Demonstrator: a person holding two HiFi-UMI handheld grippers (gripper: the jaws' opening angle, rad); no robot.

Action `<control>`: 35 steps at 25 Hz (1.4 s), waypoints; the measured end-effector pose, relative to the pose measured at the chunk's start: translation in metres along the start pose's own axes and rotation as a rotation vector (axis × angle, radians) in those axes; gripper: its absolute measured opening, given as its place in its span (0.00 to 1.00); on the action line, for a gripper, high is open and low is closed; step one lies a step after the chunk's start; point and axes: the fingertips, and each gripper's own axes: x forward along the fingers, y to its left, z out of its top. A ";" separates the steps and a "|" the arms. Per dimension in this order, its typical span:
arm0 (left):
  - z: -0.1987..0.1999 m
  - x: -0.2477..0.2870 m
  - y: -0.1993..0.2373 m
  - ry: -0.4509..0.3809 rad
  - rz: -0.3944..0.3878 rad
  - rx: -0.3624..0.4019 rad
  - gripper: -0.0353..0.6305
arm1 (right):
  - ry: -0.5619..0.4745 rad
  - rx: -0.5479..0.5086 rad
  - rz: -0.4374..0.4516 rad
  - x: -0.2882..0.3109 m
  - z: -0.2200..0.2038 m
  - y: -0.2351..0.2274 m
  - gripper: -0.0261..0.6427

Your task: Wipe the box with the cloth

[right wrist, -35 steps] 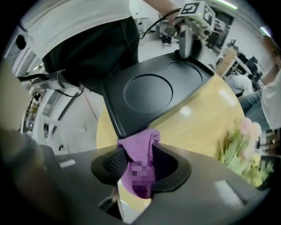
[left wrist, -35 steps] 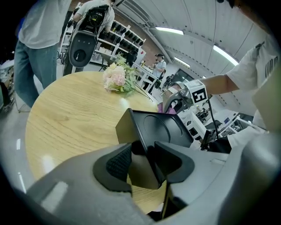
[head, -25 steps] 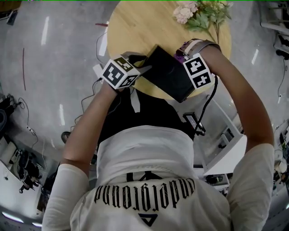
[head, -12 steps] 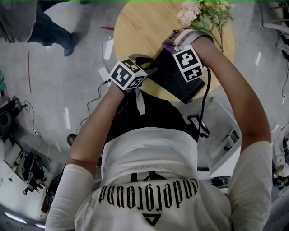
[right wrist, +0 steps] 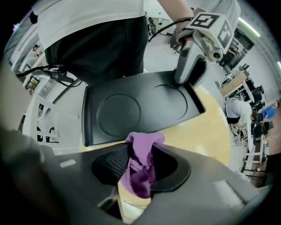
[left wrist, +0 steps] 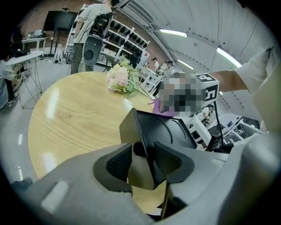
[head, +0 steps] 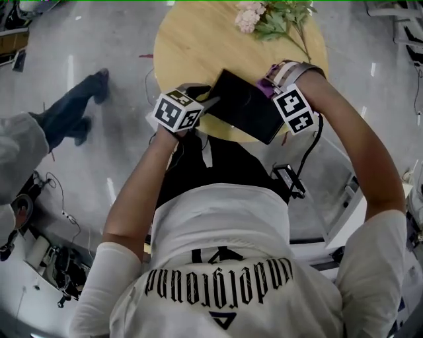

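Left claw (left wrist: 142,160): clamped on one side wall of the black box (left wrist: 172,130); the wall stands edgewise between the pads. The right gripper view shows this claw gripping the box at a far corner.

Right claw (right wrist: 140,163): closed on the purple cloth (right wrist: 141,169). The cloth is bunched between the pads, and a tuft sticks out past the tips. The claw points down at the box.

Box: a shallow black tray type with two round recesses in its floor. It sits at the near rim of the round wooden desk (head: 198,46), between the two claws. One end reaches out past the desk's edge, towards the person.

Cloth tuft: at the box's rim on the right claw's side. Contact cannot be confirmed.

Also on the desk: a bunch of pale pink flowers (head: 254,14) with green leaves at the far side, well apart from the box.

Floor to the left: another person's leg and shoe (head: 69,115).
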 end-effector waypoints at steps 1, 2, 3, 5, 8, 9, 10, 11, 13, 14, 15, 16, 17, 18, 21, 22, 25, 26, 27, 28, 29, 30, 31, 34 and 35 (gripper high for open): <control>-0.001 -0.001 0.000 0.000 0.001 -0.003 0.32 | 0.007 0.015 0.014 -0.002 -0.002 0.014 0.26; -0.001 -0.002 -0.001 0.000 0.001 -0.004 0.32 | 0.015 0.031 0.028 -0.005 -0.004 0.027 0.26; -0.001 -0.002 -0.002 0.001 0.002 -0.005 0.32 | 0.024 0.049 0.041 -0.007 -0.007 0.041 0.26; -0.001 -0.002 -0.002 0.004 0.004 -0.002 0.32 | 0.039 0.092 0.063 -0.011 -0.013 0.066 0.26; -0.003 0.001 -0.003 0.010 0.010 0.003 0.32 | 0.058 0.169 0.075 -0.014 -0.020 0.095 0.26; -0.003 0.001 -0.003 0.009 0.011 0.007 0.32 | 0.067 0.196 0.070 -0.015 -0.022 0.100 0.26; -0.002 0.001 -0.003 0.009 0.012 0.013 0.32 | 0.078 0.224 0.061 -0.018 -0.023 0.103 0.26; -0.001 0.001 -0.003 0.010 0.014 0.023 0.32 | 0.090 0.251 0.050 -0.020 -0.024 0.104 0.26; 0.001 -0.001 -0.003 0.015 0.026 0.049 0.32 | 0.113 0.306 0.022 -0.027 -0.026 0.105 0.26; 0.001 -0.002 -0.003 0.018 0.034 0.062 0.32 | 0.122 0.338 0.002 -0.032 -0.026 0.105 0.26; 0.001 -0.005 -0.004 0.023 0.045 0.074 0.32 | 0.130 0.377 -0.022 -0.037 -0.026 0.104 0.26; 0.001 -0.008 -0.004 0.026 0.056 0.086 0.32 | 0.137 0.423 -0.052 -0.044 -0.024 0.102 0.26; 0.002 -0.013 -0.004 0.023 0.064 0.097 0.32 | 0.141 0.476 -0.088 -0.052 -0.022 0.098 0.26; 0.006 -0.019 -0.005 0.013 0.066 0.108 0.32 | 0.142 0.537 -0.128 -0.061 -0.020 0.093 0.26; 0.023 -0.040 -0.011 -0.034 0.056 0.147 0.32 | 0.095 0.742 -0.270 -0.095 -0.005 0.072 0.26; 0.029 -0.048 -0.015 -0.046 0.050 0.165 0.32 | 0.067 0.807 -0.320 -0.107 0.003 0.064 0.26; 0.047 -0.076 -0.028 -0.092 0.026 0.213 0.35 | -0.010 0.973 -0.463 -0.143 0.027 0.044 0.26; 0.054 -0.086 -0.034 -0.114 0.015 0.225 0.35 | -0.030 1.018 -0.507 -0.155 0.036 0.038 0.26; 0.061 -0.097 -0.041 -0.138 0.002 0.236 0.35 | -0.051 1.060 -0.551 -0.167 0.044 0.033 0.26; 0.068 -0.106 -0.049 -0.161 -0.012 0.251 0.35 | -0.074 1.103 -0.596 -0.179 0.052 0.029 0.26; 0.074 -0.116 -0.058 -0.183 -0.027 0.270 0.35 | -0.102 1.148 -0.643 -0.192 0.060 0.026 0.26; 0.080 -0.125 -0.068 -0.205 -0.040 0.292 0.35 | -0.131 1.194 -0.690 -0.204 0.068 0.024 0.26; 0.086 -0.135 -0.077 -0.227 -0.052 0.314 0.35 | -0.157 1.239 -0.737 -0.217 0.075 0.022 0.27; 0.104 -0.167 -0.104 -0.307 -0.093 0.360 0.35 | -0.228 1.349 -0.887 -0.259 0.095 0.015 0.27; 0.110 -0.179 -0.111 -0.338 -0.109 0.364 0.35 | -0.255 1.375 -0.943 -0.275 0.102 0.011 0.27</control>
